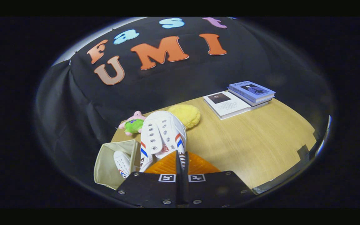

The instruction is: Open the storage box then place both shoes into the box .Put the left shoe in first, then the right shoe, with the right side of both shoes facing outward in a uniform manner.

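My gripper is shut on a white canvas shoe with red and blue side stripes, pinching its rear part so the shoe hangs ahead of the fingers with its laces facing me. To the left of the fingers stands the open beige fabric storage box. Another white shoe with the same stripes lies inside it. The held shoe is beside the box's right wall, above the wooden table.
A yellow round sponge-like pad and a pink and green plush toy lie beyond the held shoe. Two books rest at the table's far right. The table's near right edge runs close by.
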`<move>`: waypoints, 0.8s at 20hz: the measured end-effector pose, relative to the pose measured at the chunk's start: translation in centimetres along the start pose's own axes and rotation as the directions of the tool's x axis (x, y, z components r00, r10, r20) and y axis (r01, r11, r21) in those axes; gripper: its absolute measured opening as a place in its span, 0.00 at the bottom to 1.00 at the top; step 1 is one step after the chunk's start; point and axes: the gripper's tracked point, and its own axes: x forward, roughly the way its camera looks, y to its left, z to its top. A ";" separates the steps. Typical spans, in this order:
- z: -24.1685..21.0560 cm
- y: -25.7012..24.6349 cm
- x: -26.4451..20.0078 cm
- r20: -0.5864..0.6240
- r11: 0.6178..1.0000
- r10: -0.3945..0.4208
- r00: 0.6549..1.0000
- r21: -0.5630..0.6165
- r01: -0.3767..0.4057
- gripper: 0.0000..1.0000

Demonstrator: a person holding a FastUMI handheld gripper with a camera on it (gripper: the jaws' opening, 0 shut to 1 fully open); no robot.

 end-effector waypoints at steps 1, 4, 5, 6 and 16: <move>-0.4 1.6 -0.1 -0.001 1.000 0.014 1.000 0.000 -0.014 0.00; -2.0 6.0 -0.7 -0.013 0.998 0.054 0.998 -0.019 -0.054 0.00; -2.7 7.3 -0.8 -0.018 0.998 0.059 0.998 -0.029 -0.059 0.00; -3.4 8.3 -0.7 -0.024 0.997 0.062 0.998 -0.038 -0.063 0.00; -9.0 12.9 1.2 -0.089 0.981 0.064 0.994 -0.176 -0.079 0.01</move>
